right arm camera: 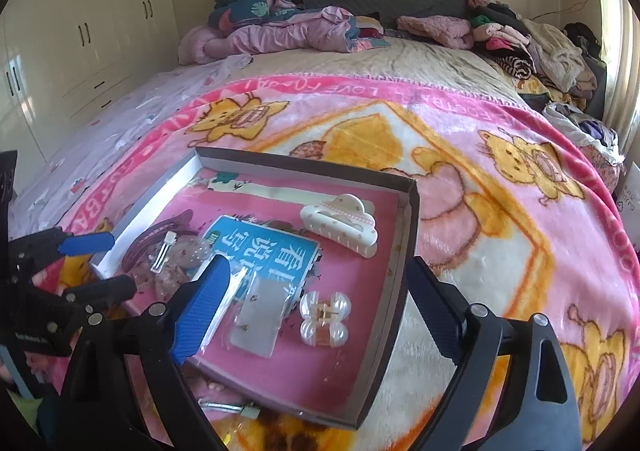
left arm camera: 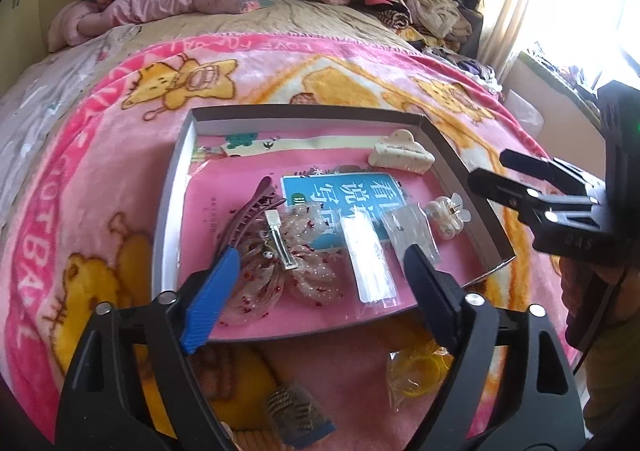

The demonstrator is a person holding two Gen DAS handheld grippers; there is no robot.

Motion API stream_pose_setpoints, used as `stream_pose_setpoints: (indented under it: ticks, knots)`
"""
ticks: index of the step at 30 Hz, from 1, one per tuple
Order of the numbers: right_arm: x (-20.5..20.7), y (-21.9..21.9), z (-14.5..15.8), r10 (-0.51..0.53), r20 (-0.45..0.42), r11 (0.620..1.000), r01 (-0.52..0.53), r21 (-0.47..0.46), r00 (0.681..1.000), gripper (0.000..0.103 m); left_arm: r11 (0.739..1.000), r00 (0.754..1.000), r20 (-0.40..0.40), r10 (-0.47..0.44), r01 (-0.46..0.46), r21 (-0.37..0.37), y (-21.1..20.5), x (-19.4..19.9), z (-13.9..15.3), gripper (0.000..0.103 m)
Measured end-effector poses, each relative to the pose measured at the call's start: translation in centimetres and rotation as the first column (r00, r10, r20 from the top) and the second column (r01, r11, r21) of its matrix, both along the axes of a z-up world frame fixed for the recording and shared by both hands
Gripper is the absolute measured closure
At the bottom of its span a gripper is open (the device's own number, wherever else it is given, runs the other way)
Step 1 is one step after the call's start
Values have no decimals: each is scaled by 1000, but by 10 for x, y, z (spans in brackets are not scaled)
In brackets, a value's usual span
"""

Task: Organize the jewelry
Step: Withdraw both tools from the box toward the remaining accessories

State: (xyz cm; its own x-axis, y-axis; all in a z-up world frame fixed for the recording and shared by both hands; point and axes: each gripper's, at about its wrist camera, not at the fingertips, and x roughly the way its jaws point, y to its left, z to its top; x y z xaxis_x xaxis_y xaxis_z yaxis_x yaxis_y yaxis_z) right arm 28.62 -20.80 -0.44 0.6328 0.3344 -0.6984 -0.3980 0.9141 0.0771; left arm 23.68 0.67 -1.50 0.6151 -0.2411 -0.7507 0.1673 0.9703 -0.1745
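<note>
A shallow box lid (left arm camera: pixel 172 219) (right arm camera: pixel 404 251) lies on the bed's pink blanket. In it are a cream claw clip (left arm camera: pixel 400 153) (right arm camera: pixel 340 225), a small clear butterfly clip (left arm camera: pixel 450 213) (right arm camera: pixel 325 318), a maroon clip (left arm camera: pixel 248 217), a silver snap clip (left arm camera: pixel 280 241) on a sequinned bow (left arm camera: pixel 288 275), and two clear earring packets (left arm camera: pixel 368 263) (right arm camera: pixel 258 321). My left gripper (left arm camera: pixel 318 257) is open and empty over the lid's near edge. My right gripper (right arm camera: pixel 320 275) is open and empty over the lid's near right part; it also shows in the left wrist view (left arm camera: pixel 486 167).
On the blanket in front of the lid lie a bag of yellow rings (left arm camera: pixel 416 375) and a packet of bronze combs (left arm camera: pixel 296 411). A silver clip (right arm camera: pixel 228 407) lies by the lid's front. Piled clothes (right arm camera: pixel 532 47) and bedding (right arm camera: pixel 272 31) fill the far bed. Wardrobes (right arm camera: pixel 80 31) stand left.
</note>
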Motion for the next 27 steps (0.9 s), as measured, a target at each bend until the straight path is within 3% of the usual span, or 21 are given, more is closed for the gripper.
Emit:
stream_pose_setpoints:
  ticks: [5, 27]
  knots:
    - [-10, -1, 5, 3, 9, 1000, -3, 10, 1000, 15, 999, 999, 18, 35, -35, -1, 9, -7, 7, 14]
    - [-57, -2, 30, 48, 67, 999, -49, 14, 997, 12, 993, 992, 47, 116, -116, 0, 36, -44, 23, 14]
